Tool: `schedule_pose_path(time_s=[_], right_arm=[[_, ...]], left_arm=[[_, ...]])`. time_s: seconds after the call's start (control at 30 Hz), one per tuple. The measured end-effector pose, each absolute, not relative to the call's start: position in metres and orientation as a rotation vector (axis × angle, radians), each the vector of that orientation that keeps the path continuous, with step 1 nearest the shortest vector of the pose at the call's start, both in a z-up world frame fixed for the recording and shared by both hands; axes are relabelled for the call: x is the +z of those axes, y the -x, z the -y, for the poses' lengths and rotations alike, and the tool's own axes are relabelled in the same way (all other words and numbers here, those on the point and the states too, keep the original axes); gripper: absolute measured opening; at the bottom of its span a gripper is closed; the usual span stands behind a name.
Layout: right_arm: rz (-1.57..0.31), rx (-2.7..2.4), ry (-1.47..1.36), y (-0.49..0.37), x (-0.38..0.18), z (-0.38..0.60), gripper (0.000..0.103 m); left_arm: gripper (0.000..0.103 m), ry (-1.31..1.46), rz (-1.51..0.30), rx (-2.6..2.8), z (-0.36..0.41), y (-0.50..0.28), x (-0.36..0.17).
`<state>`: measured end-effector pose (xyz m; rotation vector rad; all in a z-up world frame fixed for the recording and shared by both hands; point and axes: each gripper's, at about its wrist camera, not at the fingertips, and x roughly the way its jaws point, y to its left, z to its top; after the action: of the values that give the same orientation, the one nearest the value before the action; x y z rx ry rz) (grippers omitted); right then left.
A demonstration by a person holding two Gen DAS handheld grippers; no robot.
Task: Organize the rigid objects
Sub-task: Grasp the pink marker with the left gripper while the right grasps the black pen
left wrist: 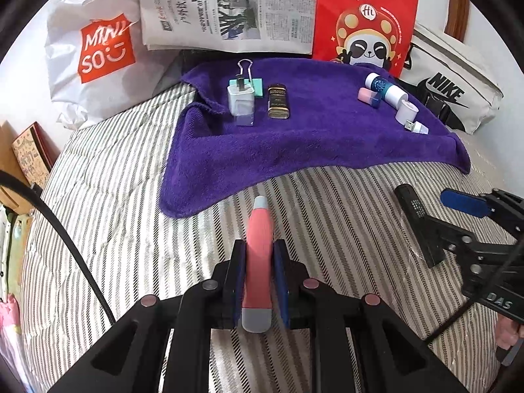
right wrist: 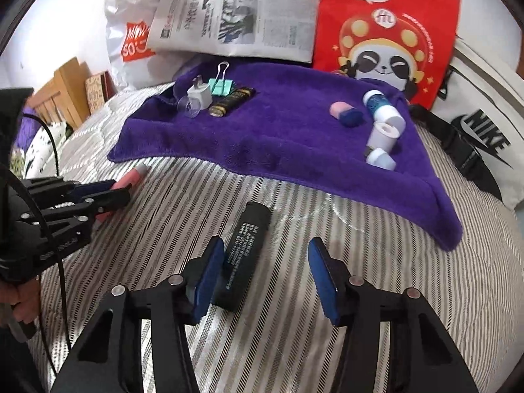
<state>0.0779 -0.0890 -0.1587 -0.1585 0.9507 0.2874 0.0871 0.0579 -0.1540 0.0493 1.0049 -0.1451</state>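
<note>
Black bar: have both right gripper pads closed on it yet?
No: the right gripper stands open, and the black bar lies beside one pad only.

The left gripper [left wrist: 258,281] points steeply downward, its fingers [left wrist: 239,278] clamped together on something held between them. The right gripper [right wrist: 267,278] tilts downward too, fingers [right wrist: 209,278] parted.

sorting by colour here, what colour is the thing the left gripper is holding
Coral pink with grey ends; clearest in the left wrist view, clamped in the left gripper.
</note>
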Motion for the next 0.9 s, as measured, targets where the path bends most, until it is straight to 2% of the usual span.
schedule_pose_path(time_s=[0.13, 0.57, 0.63, 0.67, 0.9], right_arm=[[-0.955, 0.334, 0.159, -0.077, -0.160, 0.085, 0.037], [-0.990, 0.356, 0.190, -0.074, -0.166, 0.086, 0.035], [-0.975, 0.347, 0.203, -0.072, -0.166, 0.084, 0.029], [-0.977, 0.348, 0.205, -0.072, -0.165, 0.085, 0.023], [-1.014, 0.331, 0.197, -0.067, -0.164, 0.100, 0.023]], left_arm=[[0.017, -0.042, -1.004, -0.143, -0.061, -0.086, -0.155], [0.017, -0.053, -0.997, -0.143, -0.060, -0.085, -0.156], [0.017, -0.053, -0.996, -0.143, -0.060, -0.084, -0.156], [0.017, -0.054, -0.995, -0.143, -0.060, -0.084, -0.156], [0.018, -0.059, -0.993, -0.138, -0.059, -0.083, -0.156]])
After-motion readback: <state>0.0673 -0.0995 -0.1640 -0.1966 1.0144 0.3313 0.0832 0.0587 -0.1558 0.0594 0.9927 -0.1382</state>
